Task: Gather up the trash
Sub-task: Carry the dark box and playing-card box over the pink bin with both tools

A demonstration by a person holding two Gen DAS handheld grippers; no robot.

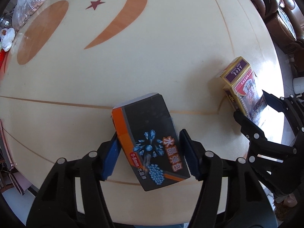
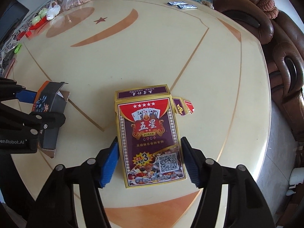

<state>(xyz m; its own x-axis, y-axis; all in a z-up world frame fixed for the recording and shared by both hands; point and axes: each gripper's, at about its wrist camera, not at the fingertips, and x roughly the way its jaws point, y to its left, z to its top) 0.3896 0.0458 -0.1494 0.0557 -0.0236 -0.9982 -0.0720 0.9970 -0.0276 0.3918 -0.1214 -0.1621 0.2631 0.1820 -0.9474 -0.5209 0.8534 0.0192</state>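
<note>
Currently each claw straddles one empty carton on the round cream surface (image 2: 218, 76). The left claw (image 1: 150, 152) brackets the black-and-orange box (image 1: 150, 142): its left pad appears to touch the orange edge, while the right pad stands just beside the dark face. The right claw (image 2: 149, 156) is set wide around the poker card box (image 2: 150, 133), with a visible gap at both pads.

Procedure, as judged from this state: close each claw squarely on the long side walls, not on the open flap end, since thin card is likely to buckle under a skewed grip. The black-and-orange box lies tilted between the pads; align before closing. A torn flap piece (image 2: 183, 107) lies just beside the poker card box and probably needs a separate pickup.

Legible markings: the black-and-orange box reads "水晶弹包" and "7-8mm". The poker card box reads "五星", "POKER", a large "3", and carries a QR code. The left claw body shows "enRobot.AI", partly cut off.
</note>
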